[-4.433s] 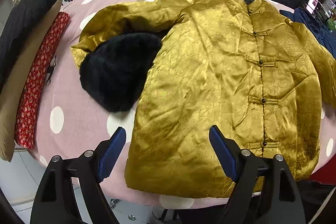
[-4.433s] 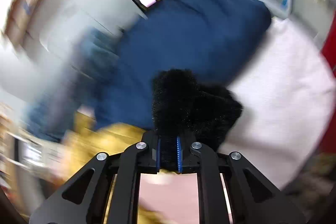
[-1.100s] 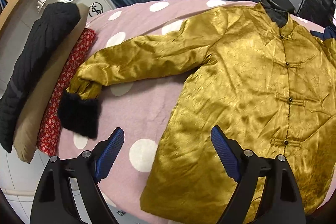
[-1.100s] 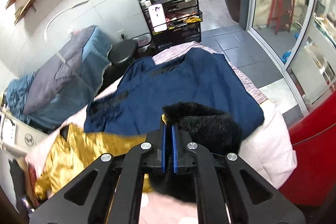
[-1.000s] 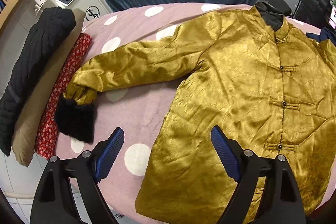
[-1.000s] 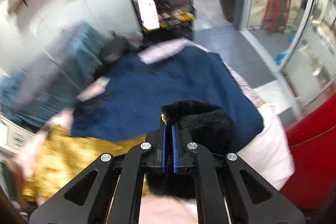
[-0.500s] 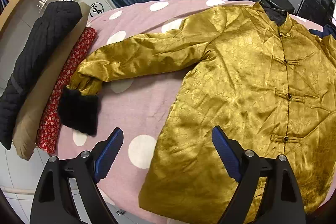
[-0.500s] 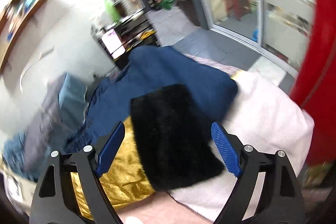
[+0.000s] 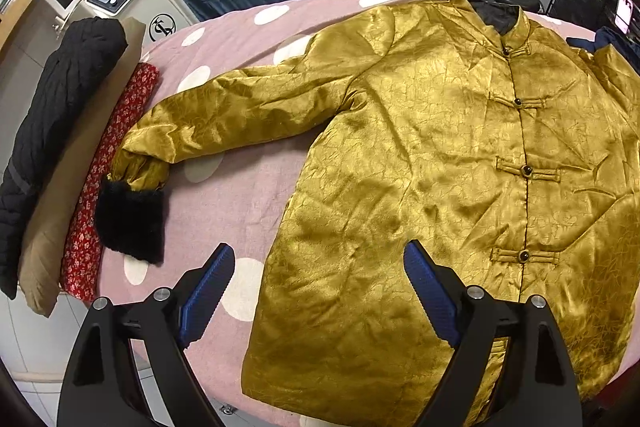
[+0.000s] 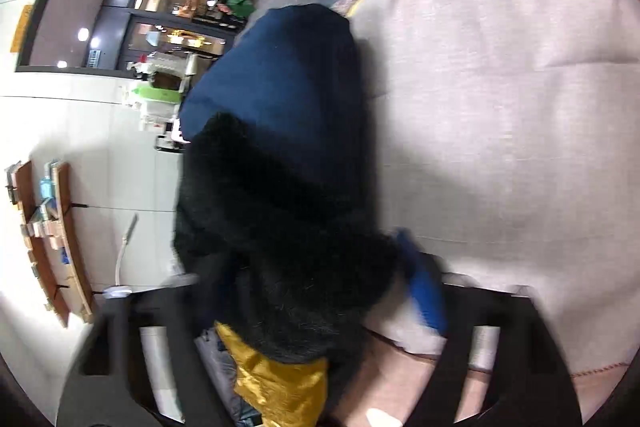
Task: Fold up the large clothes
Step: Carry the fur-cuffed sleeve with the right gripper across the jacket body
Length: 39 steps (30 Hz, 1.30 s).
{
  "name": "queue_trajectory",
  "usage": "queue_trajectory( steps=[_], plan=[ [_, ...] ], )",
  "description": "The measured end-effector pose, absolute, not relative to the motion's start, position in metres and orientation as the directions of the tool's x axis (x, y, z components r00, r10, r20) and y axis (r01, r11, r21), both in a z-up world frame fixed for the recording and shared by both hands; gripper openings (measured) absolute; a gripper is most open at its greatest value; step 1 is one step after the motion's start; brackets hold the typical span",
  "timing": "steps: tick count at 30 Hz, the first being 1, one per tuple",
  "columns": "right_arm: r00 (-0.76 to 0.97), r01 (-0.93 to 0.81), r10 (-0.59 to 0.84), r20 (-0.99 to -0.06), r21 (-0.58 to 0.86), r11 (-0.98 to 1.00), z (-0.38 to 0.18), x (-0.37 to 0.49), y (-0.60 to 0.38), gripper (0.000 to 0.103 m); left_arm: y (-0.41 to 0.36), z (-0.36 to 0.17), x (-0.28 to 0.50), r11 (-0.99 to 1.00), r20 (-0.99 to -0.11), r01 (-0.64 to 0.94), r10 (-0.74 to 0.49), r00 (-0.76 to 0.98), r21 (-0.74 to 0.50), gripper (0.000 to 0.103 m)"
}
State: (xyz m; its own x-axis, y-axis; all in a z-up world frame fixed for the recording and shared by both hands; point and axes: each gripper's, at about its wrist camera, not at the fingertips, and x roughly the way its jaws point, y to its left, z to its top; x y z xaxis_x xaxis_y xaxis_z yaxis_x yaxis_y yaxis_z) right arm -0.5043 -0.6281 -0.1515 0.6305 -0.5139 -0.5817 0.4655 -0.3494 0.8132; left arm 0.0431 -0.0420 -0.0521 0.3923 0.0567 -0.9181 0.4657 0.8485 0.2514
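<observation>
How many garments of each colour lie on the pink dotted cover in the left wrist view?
Gold: 1, the jacket
Black: 1, the quilted coat
Tan: 1, a folded garment
Red: 1, a patterned cloth
Navy: 1, a garment at the edge
Total: 5

Bare pink tabletop (image 9: 240, 203) lay open between the gold jacket (image 9: 432, 163) and its black cuff (image 9: 132, 219); folded clothes (image 9: 60, 147) crowded the left edge.

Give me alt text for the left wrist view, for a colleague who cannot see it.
A gold jacket lies buttoned and face up on a pink polka-dot tablecloth, one sleeve stretched out to a black fur cuff. The left tongs hover open above its hem, holding nothing. Folded clothes are stacked along the cloth's edge near the cuff.
</observation>
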Motion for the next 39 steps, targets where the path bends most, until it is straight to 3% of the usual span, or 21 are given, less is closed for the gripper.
queue_trajectory(
  steps=[2, 6, 11, 17, 23, 27, 32, 36, 39],
  plan=[
    [0.626, 0.500, -0.515, -0.586, 0.808, -0.312, -0.141, -0.498, -0.633, 0.026, -0.036, -0.052, 0.043, 0.857, -0.920, 0.453, 0.061, 0.387, 0.247, 0.084],
    [0.622, 0.558, -0.521, -0.585, 0.798, -0.228, -0.104, -0.500, -0.636, 0.018, -0.025, -0.054, 0.044, 0.868, -0.922, 0.428, 0.080, 0.378, 0.251, 0.084],
    [0.569, 0.632, -0.537, -0.623, 0.749, -0.198, -0.079, -0.521, -0.648, 0.017, -0.019, -0.053, 0.044, 0.883, -0.924, 0.401, 0.085, 0.372, 0.243, 0.084],
    [0.581, 0.705, -0.532, -0.616, 0.708, -0.050, -0.040, -0.484, -0.640, 0.017, -0.020, -0.048, 0.034, 0.892, -0.927, 0.391, 0.074, 0.367, 0.226, 0.085],
    [0.641, 0.763, -0.478, -0.600, 0.566, 0.312, 0.037, -0.369, -0.605, 0.017, -0.018, -0.051, 0.026, 0.906, -0.928, 0.376, 0.047, 0.369, 0.195, 0.092],
    [0.716, 0.677, -0.368, -0.593, 0.460, 0.575, 0.078, -0.257, -0.545, 0.017, -0.018, -0.061, 0.032, 0.883, -0.925, 0.414, 0.054, 0.377, 0.221, 0.092],
    [0.758, 0.519, -0.225, -0.612, 0.357, 0.776, 0.093, -0.127, -0.446, 0.017, -0.017, -0.060, 0.037, 0.808, -0.876, 0.481, 0.086, 0.475, 0.340, 0.093],
    [0.767, 0.423, -0.113, -0.632, 0.365, 0.829, 0.087, -0.046, -0.381, 0.017, 0.001, -0.061, 0.042, 0.824, -0.885, 0.477, 0.064, 0.461, 0.307, 0.093],
    [0.733, 0.388, -0.099, -0.673, 0.294, 0.874, 0.068, 0.005, -0.333, 0.017, 0.017, -0.067, 0.045, 0.831, -0.889, 0.464, 0.077, 0.452, 0.307, 0.093]
  ],
)
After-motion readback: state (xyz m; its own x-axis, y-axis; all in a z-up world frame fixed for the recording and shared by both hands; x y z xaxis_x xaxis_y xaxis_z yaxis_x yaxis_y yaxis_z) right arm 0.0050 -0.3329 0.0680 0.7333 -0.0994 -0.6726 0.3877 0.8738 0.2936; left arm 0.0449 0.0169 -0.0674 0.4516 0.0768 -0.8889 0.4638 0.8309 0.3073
